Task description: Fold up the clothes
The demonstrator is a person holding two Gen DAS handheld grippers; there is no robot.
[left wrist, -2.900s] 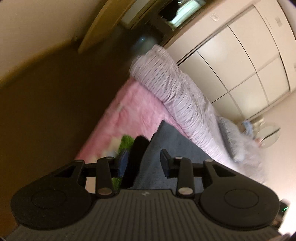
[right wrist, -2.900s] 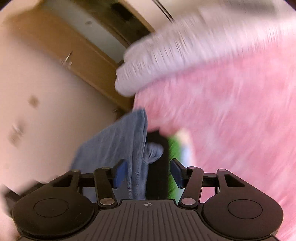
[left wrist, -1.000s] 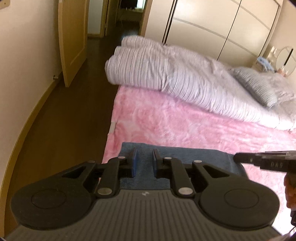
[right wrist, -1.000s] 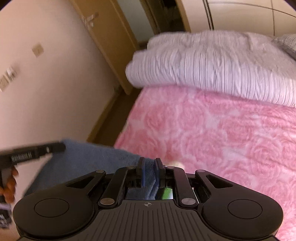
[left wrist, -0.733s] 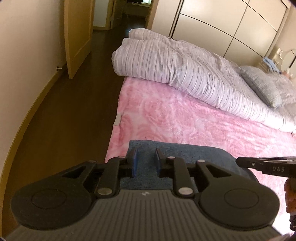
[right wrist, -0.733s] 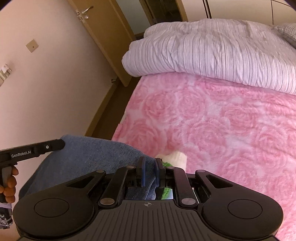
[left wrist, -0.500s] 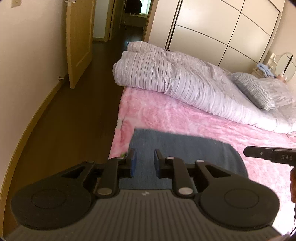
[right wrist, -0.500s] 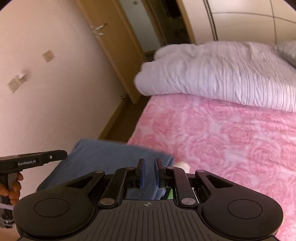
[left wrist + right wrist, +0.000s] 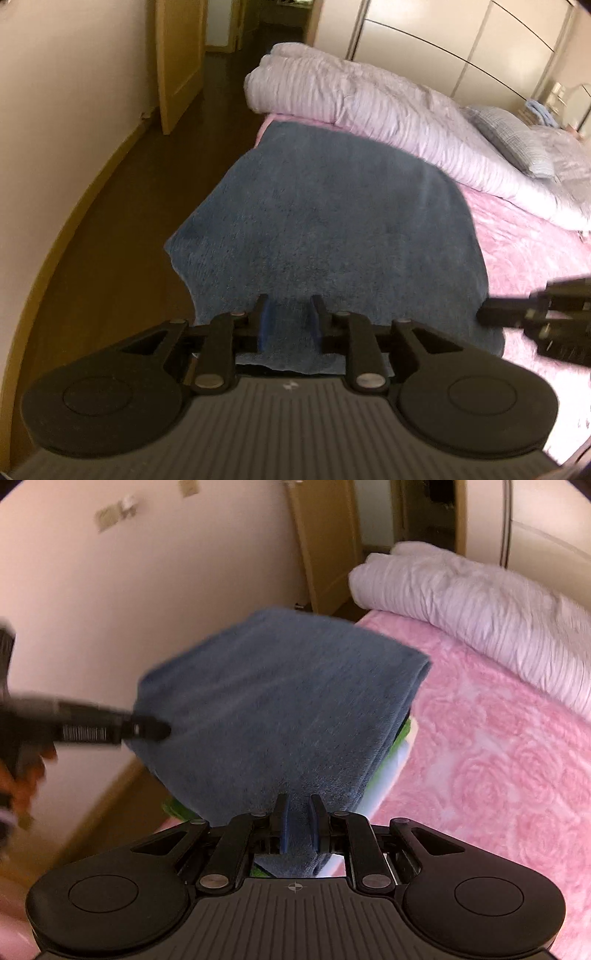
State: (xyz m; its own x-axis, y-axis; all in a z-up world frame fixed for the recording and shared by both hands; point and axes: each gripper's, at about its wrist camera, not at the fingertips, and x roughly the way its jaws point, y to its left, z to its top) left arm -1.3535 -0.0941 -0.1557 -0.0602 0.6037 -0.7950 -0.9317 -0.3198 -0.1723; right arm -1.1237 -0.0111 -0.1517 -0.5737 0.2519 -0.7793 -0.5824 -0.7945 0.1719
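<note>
A blue terry cloth (image 9: 332,221) billows out flat in front of both grippers, reaching over the pink bedspread (image 9: 535,236) and past the bed's left side above the floor. My left gripper (image 9: 288,299) has the cloth's near edge between its pads, and its jaws are opening. My right gripper (image 9: 298,797) is shut on the same near edge of the blue cloth (image 9: 280,701). The right gripper (image 9: 517,314) shows at the cloth's right side in the left wrist view. In the right wrist view the left gripper (image 9: 147,731) touches the cloth's left corner, blurred.
A rolled striped duvet (image 9: 369,99) and a pillow (image 9: 513,144) lie along the far side of the bed. Green and pale folded items (image 9: 400,742) peek out under the cloth. A wooden door (image 9: 177,55), dark floor (image 9: 122,221) and wardrobe (image 9: 461,44) surround the bed.
The blue cloth has swung forward and spread out wide, now covering much of the near bed. Both grippers moved with it. The left jaws stand wider apart than before.
</note>
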